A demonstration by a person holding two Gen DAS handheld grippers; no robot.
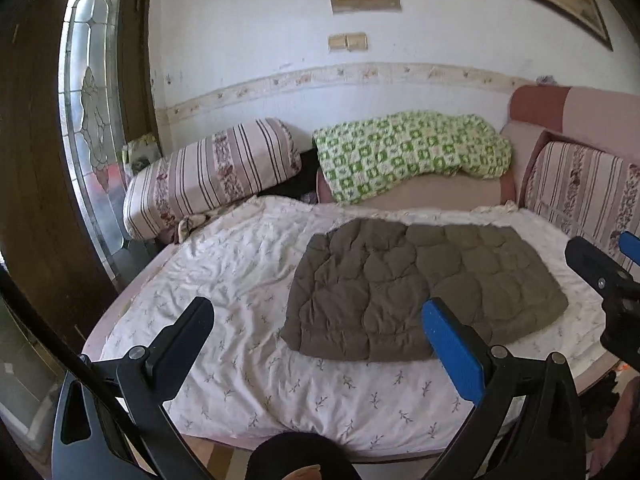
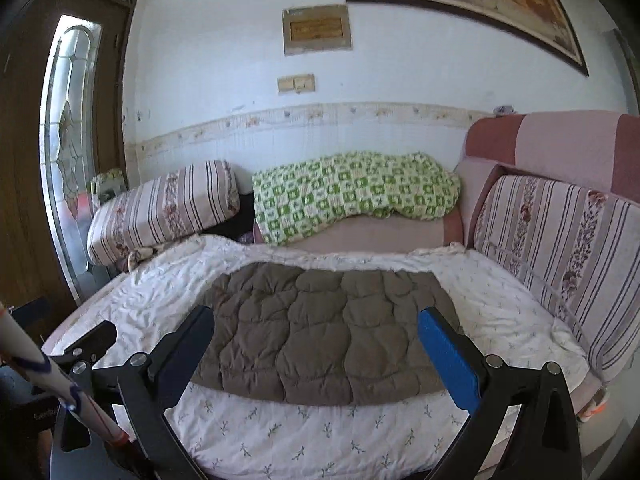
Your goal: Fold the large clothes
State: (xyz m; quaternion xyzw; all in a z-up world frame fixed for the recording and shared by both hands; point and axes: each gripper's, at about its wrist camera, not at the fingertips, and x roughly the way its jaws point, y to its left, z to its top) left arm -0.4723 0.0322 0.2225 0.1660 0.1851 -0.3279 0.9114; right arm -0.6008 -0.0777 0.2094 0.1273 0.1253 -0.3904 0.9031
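Observation:
A brown quilted garment lies folded into a flat rectangle on the white flowered bed cover; the right wrist view shows the same garment straight ahead on the cover. My left gripper hangs open above the bed's near edge, to the left of the garment, with nothing between its fingers. My right gripper is open too, held above the garment's near edge and empty. The right gripper also shows at the right border of the left wrist view.
A striped bolster and a green checked blanket lie at the far side by the wall. A striped cushion and pink sofa back bound the right side. A dark door with a glass pane stands left.

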